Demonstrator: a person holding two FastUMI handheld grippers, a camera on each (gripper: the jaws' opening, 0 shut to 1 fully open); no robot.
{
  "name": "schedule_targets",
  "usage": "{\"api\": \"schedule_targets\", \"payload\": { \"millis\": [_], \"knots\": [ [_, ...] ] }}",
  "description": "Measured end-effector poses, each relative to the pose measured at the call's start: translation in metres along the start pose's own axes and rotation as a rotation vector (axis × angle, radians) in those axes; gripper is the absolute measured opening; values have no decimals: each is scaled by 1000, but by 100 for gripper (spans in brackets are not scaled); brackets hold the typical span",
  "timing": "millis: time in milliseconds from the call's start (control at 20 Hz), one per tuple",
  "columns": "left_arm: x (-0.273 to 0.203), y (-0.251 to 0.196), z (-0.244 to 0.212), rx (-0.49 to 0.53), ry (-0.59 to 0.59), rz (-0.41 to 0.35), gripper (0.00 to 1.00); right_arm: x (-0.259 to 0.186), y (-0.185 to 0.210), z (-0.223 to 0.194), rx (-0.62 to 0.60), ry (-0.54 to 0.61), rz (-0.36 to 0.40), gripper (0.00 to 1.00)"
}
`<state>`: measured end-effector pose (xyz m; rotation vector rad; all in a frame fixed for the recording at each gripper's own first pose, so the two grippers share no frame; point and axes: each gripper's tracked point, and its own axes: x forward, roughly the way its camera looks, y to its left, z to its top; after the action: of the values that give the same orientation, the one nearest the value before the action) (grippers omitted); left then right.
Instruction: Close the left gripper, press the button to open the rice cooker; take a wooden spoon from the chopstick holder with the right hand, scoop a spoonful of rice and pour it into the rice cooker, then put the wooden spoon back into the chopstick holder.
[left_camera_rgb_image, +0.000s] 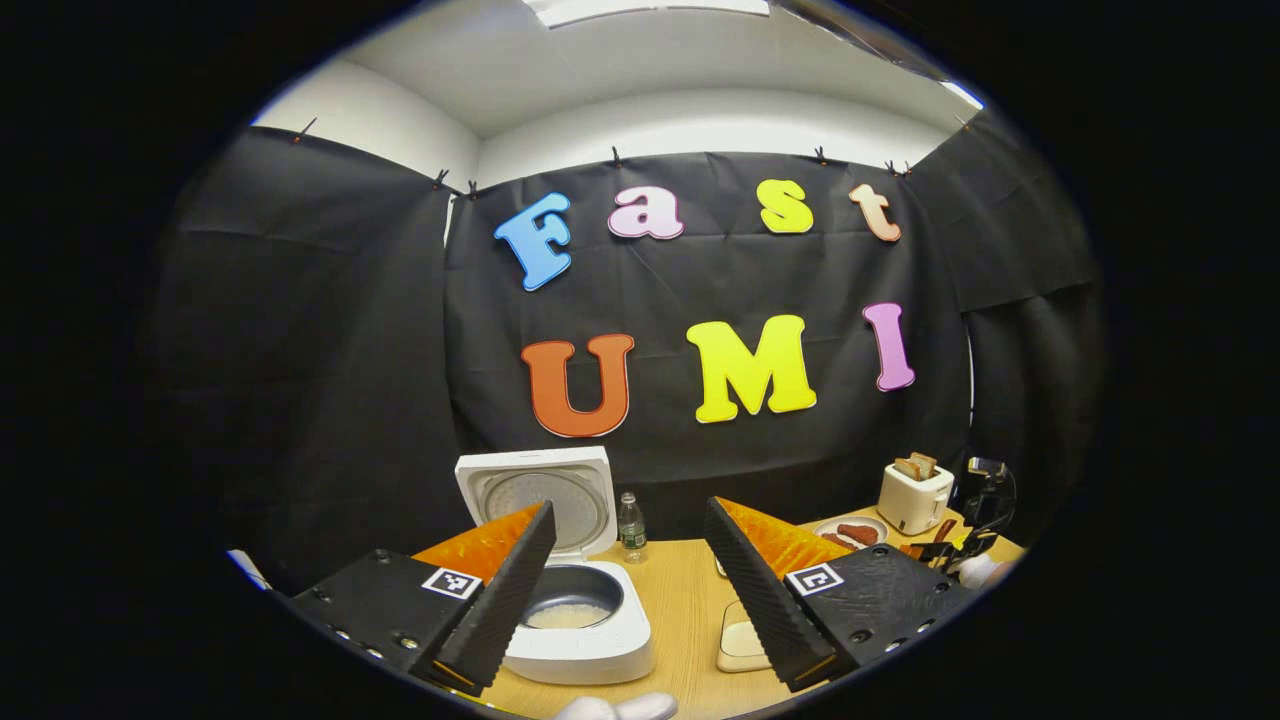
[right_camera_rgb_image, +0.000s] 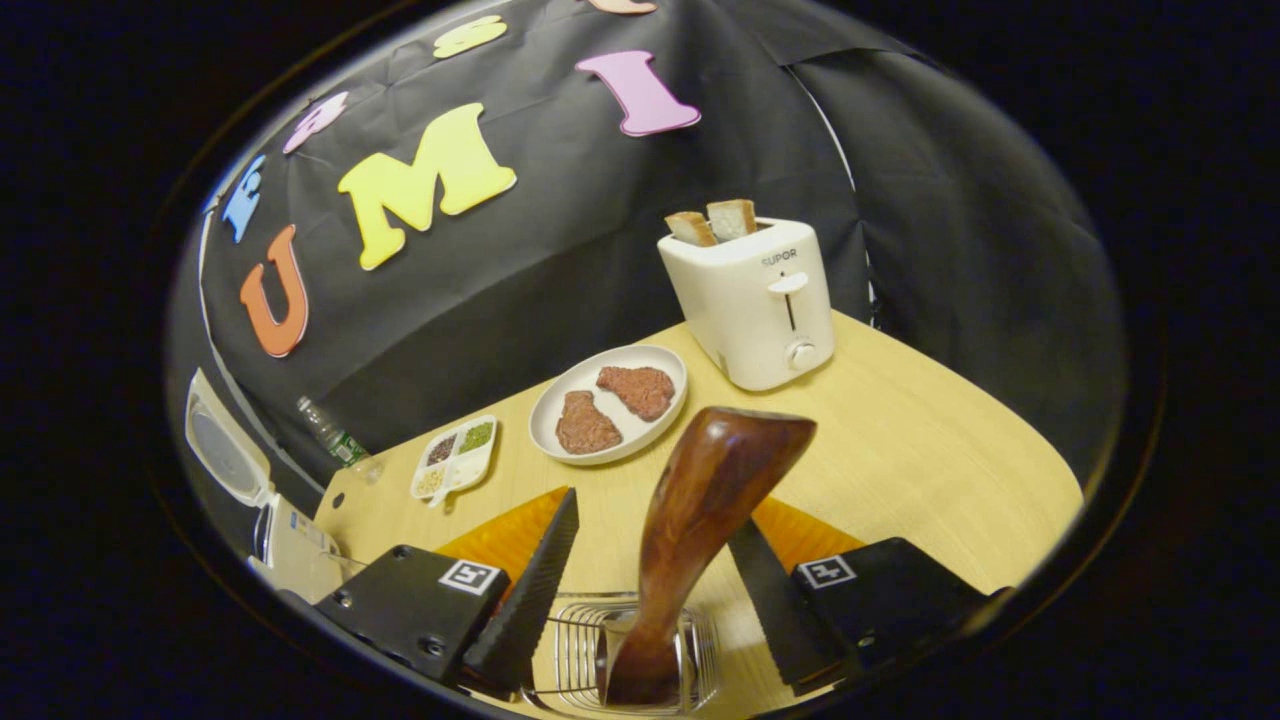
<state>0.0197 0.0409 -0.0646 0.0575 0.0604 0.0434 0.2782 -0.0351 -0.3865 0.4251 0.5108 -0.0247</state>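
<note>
The wooden spoon (right_camera_rgb_image: 700, 520) stands in the wire chopstick holder (right_camera_rgb_image: 640, 650) on the bench (right_camera_rgb_image: 920, 450), between the spread fingers of the right claw (right_camera_rgb_image: 650, 600), not gripped. It looks stiff, light and polished, maybe slippery; its narrow neck seems the best hold. The left claw (left_camera_rgb_image: 625, 590) hangs released before the open rice cooker (left_camera_rgb_image: 570, 600).

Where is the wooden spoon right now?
In the right gripper view the wooden spoon stands in the wire holder at the table's near edge, between the open fingers, neither gripping it.
</note>
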Motion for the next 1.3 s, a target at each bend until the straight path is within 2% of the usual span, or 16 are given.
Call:
{"api": "schedule_targets", "payload": {
  "millis": [50,100,150,200,300,550,600,650,800,950,1050,1150,1300],
  "knots": [
    [2,0,-1,-1,4,0,95,3,1,-2,3,12,9,82],
    [3,0,0,0,4,1,95,4,4,-5,5,26,18,82],
    [3,1,-1,2,4,1,95,5,2,-2,6,23,15,53],
    [2,1,0,5,1,2,95,5,-2,-1,3,17,-6,52],
    [3,2,-1,8,0,5,95,2,-4,1,24,8,-12,28],
    [-1,6,-3,8,2,10,95,-20,5,12,-8,-25,-8,25],
    [-2,7,-4,10,1,10,90,-28,8,19,-29,-47,-11,23],
    [-3,9,-4,11,-2,12,95,-38,17,27,-47,-68,-2,25],
    [-6,16,-5,2,-13,17,95,-68,34,60,-125,-151,-4,25],
    [-9,24,-10,-10,-14,21,95,-106,67,98,-179,-231,16,23],
    [-10,31,-13,-17,-12,29,95,-133,94,123,-216,-286,29,25],
    [-12,37,-17,-20,-11,39,95,-155,125,136,-247,-321,48,23],
    [-15,43,-25,-6,-5,44,95,-179,178,136,-269,-342,112,25]
  ]
}}
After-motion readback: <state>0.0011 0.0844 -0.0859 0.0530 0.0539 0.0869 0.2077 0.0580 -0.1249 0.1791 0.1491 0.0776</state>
